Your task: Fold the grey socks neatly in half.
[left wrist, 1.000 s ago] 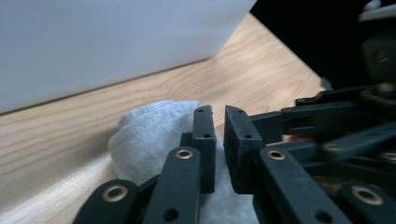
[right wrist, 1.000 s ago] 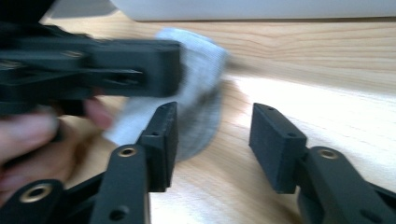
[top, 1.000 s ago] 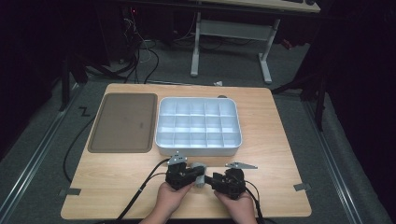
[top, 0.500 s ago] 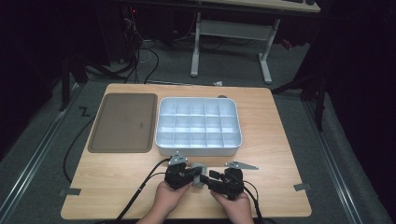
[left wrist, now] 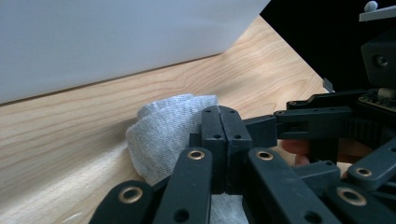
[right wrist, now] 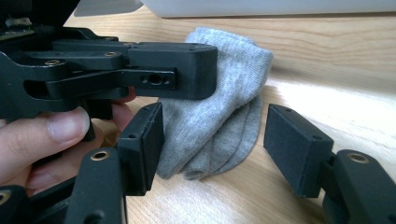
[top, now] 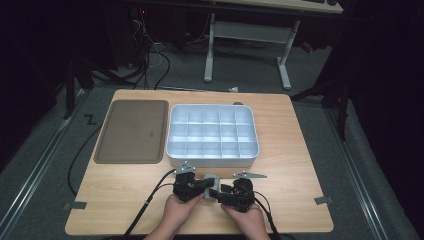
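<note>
Two grippers sit close together at the near edge of the table (top: 300,150), just in front of the white compartment tray (top: 212,135), which I take as my landmark. My left gripper (left wrist: 219,140) is clenched: its jaws are pressed together, pinching a fold of the grey sock (left wrist: 163,135). In the left gripper view the sock bulges out to the left of the closed jaws and rests on the wood, with the white wall of the tray rising just behind it.

My right gripper (right wrist: 215,149) is released. Its jaws have just been opening, and they now stand wide on either side of the sock's rolled end without pressing on it; the left pad lies just beside the fabric, the right pad well apart from it. In the right gripper view the left gripper's closed jaws cross in front of the sock's upper part, and fingers (right wrist: 51,126) of the left hand wrap its body.

From the high view, the sock (top: 211,179) shows as a small grey lump between the two grippers, near the middle of the tray's front wall. The tray's compartments look bare. To the left of the tray, just beside it, lies a flat brown tray (top: 132,131).
</note>
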A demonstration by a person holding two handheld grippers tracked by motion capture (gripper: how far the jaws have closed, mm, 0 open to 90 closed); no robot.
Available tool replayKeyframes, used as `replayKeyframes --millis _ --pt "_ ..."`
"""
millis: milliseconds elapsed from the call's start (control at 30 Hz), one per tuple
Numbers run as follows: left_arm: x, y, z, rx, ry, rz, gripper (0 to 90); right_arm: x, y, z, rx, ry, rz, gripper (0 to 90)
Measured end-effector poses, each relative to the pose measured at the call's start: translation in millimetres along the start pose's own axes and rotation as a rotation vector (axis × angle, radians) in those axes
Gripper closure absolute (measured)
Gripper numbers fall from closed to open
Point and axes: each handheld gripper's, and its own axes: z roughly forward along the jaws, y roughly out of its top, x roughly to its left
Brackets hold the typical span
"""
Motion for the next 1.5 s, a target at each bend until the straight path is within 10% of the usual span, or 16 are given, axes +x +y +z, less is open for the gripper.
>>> replayKeyframes --millis 300,700,967,1500 --pt "1.4 2.1 -4.6 -0.006 0.001 0.013 90.0 9.1 3.5 8.2 0.07 -0.008 -0.079 63.2" --pt "-6.7 9.9 -22.8 -0.078 -0.015 0.06 77.2 8.0 5.9 7.1 0.097 0.002 -0.111 74.0" --pt "-3.7 11.7 -62.4 -0.072 0.14 0.208 62.4 8.7 11.8 -5.6 0.081 -0.076 -0.186 75.0" --pt "29.2 -17.5 -104.8 -0.025 0.286 0.243 53.9 -11.1 21.6 -45.2 0.196 -0.264 -0.313 74.7"
